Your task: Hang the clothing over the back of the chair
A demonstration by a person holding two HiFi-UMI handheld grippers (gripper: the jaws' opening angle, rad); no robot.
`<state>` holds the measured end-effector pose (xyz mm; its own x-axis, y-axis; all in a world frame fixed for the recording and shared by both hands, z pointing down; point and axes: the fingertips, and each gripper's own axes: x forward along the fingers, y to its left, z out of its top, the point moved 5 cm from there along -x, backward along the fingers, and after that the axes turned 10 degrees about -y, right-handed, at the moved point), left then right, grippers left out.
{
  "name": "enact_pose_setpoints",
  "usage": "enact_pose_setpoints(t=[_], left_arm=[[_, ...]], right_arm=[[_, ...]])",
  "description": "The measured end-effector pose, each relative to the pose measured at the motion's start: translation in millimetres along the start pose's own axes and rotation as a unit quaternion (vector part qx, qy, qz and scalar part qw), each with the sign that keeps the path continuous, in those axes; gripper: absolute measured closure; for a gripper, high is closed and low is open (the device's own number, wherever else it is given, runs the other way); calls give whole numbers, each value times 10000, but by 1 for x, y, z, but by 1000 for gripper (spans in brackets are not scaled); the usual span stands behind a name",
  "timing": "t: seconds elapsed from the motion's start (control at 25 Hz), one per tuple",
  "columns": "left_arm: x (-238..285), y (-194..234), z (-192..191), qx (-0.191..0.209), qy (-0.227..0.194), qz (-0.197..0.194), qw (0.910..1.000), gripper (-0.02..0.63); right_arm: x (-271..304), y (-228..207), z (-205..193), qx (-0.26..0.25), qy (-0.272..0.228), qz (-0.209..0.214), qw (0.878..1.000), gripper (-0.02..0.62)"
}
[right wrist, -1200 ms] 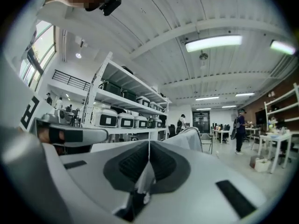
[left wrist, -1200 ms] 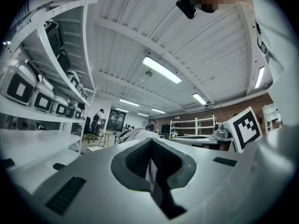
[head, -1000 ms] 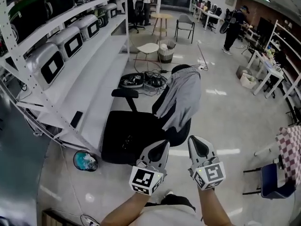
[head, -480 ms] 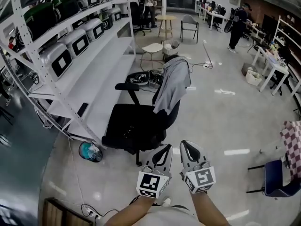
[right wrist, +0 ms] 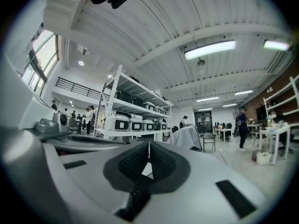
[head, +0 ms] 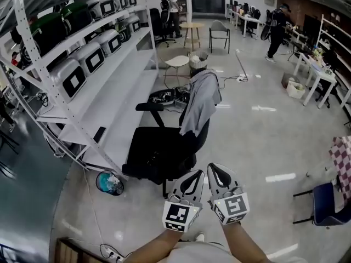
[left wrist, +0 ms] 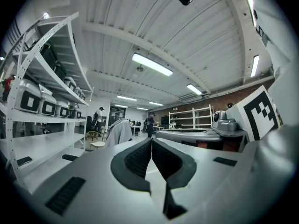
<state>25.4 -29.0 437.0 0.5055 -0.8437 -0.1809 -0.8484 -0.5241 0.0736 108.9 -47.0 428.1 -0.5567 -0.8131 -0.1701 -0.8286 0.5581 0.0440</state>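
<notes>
— So, where is the soft grey cloth garment [head: 202, 100]?
— Draped over the backrest of the black swivel office chair [head: 156, 149], well apart from both grippers.
— And the jaws?
— Clenched together on nothing: the left gripper [head: 192, 178] and the right gripper [head: 218, 174] sit side by side.

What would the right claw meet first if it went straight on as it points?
Likely the grey garment on the black chair; it sits slightly right of where the right claw aims, so a miss is possible.
</notes>
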Motion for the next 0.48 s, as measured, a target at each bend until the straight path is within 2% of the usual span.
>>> enact_pose_setpoints(t=[0.16,0.48], left_arm=[[-1,23,10,49,-141,40,9999,598],[7,47,14,14,-165,-177,9997,598]], right_arm=[[11,8,2,-51,-60,-124,9999,575],[34,16,3,-102,-102,-247,9996,578]])
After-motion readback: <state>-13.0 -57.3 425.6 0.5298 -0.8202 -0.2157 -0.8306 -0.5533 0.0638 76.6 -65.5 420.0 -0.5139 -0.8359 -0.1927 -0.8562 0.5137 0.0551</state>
